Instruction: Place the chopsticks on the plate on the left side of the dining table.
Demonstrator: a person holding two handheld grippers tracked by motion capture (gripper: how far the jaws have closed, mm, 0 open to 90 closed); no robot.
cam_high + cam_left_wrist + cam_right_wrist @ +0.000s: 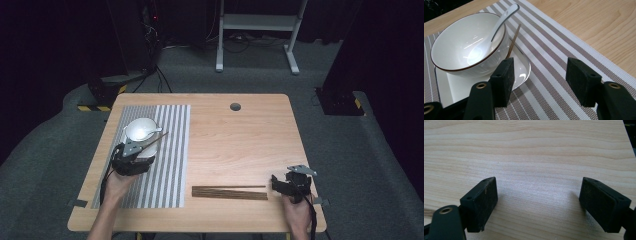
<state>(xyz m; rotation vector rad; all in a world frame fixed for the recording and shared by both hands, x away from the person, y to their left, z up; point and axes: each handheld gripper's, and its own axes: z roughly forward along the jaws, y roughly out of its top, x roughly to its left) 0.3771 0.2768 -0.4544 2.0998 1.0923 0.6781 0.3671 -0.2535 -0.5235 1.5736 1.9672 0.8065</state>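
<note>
On the striped mat point(564, 62), left gripper point(539, 80), jaws apart and empty, beside plate point(524, 72): keep low, leave chopstick point(513, 41) against bowl point(461, 47) undisturbed.

One bowl point(461, 47), one spoon point(496, 28) (four chopsticks point(230, 192)).

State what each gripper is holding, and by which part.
Nothing: the left gripper is open beside the plate, and the right gripper is open over bare table.
</note>
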